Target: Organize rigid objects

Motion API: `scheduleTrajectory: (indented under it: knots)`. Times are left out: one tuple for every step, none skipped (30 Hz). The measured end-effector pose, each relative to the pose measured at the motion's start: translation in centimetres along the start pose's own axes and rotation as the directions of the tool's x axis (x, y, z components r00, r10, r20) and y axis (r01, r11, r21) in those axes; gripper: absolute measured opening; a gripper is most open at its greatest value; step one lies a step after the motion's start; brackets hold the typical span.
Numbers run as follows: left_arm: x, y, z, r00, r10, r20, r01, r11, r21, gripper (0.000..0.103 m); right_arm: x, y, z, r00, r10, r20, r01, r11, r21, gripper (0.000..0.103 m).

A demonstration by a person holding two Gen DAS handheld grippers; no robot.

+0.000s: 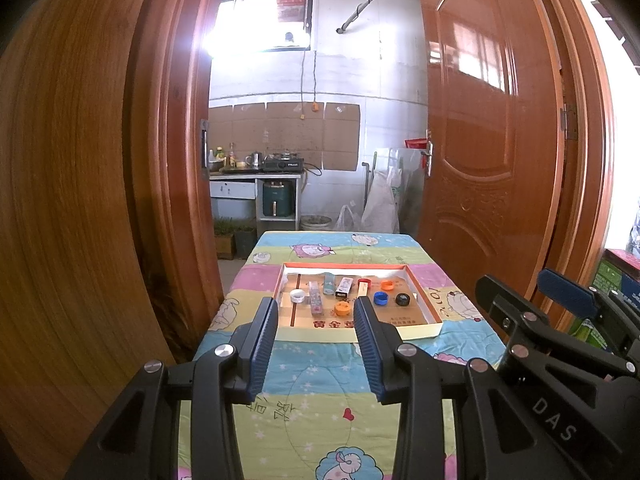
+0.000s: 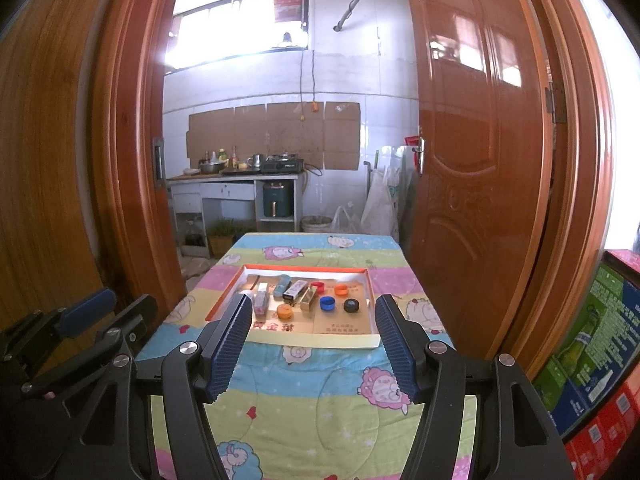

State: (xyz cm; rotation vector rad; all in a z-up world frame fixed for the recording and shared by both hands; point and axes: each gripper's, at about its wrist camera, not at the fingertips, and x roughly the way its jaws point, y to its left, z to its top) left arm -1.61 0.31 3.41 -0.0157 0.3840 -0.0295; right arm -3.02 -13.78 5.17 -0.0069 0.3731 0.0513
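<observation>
A shallow cardboard tray (image 1: 424, 304) (image 2: 372, 300) lies on a table under a colourful cartoon cloth (image 1: 320, 396) (image 2: 320, 392). In it are small boxes (image 1: 344, 286) (image 2: 295, 290) and bottle caps: orange (image 1: 342, 307) (image 2: 285, 312), blue (image 1: 380, 299) (image 2: 327, 303), black (image 1: 403, 299) (image 2: 351, 305), white (image 1: 297, 295). My left gripper (image 1: 316, 312) is open and empty, held above the near table, short of the tray. My right gripper (image 2: 310, 316) is open wider, empty, and level with it; it also shows at the right of the left wrist view (image 1: 560, 320).
Brown wooden doors stand on both sides (image 1: 80, 200) (image 2: 480, 160). A kitchen counter (image 2: 240, 178) with a stove lies beyond the table. Stacked printed cartons (image 2: 600, 340) stand at the right.
</observation>
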Motion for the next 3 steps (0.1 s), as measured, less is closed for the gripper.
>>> scheduleTrajectory:
  knots:
    - [-0.02, 0.02, -0.02, 1.0, 0.0, 0.001, 0.0, 1.0, -0.001, 0.039, -0.01, 0.0, 0.0, 1.0, -0.001, 0.0, 0.001, 1.0, -0.001, 0.066]
    - [0.02, 0.02, -0.01, 1.0, -0.003, -0.001, 0.003, 1.0, -0.003, 0.039, 0.0, 0.0, 0.0, 1.0, -0.001, 0.0, 0.001, 1.0, -0.001, 0.066]
    - [0.08, 0.04, 0.0, 1.0, -0.005, -0.003, 0.005, 1.0, -0.004, 0.039, 0.0, 0.01, -0.01, 1.0, -0.002, 0.0, 0.002, 1.0, -0.001, 0.066]
